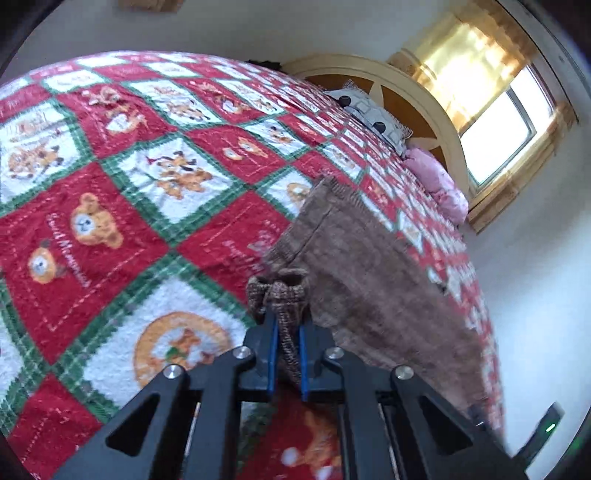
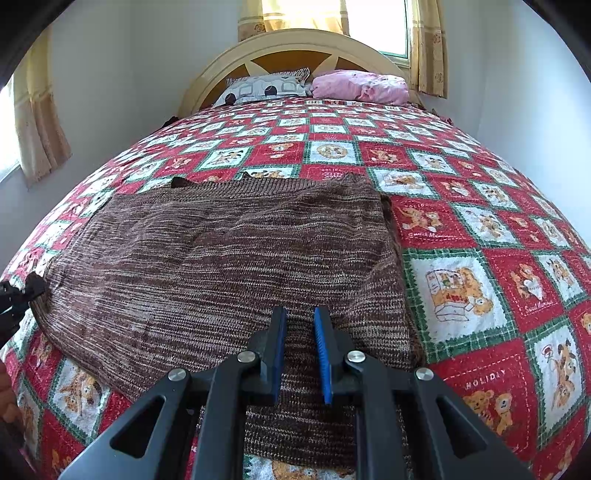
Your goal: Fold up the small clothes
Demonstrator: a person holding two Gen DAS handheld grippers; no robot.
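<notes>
A brown knitted garment [image 2: 221, 251] lies spread on the red, white and green bear-print quilt [image 2: 461, 221]. My left gripper [image 1: 287, 314] is shut on a bunched edge of the brown garment [image 1: 369, 266] and holds it just above the quilt [image 1: 110, 221]. In the right wrist view the left gripper [image 2: 16, 295] shows at the garment's left corner. My right gripper [image 2: 299, 314] hovers over the garment's near edge, its blue-padded jaws a little apart with nothing between them.
A patterned pillow [image 2: 266, 86] and a pink pillow [image 2: 362, 86] lie against the cream headboard [image 2: 291, 44]. Curtained windows [image 2: 373, 22] stand behind the bed and at the left [image 2: 33, 110]. White walls flank the bed.
</notes>
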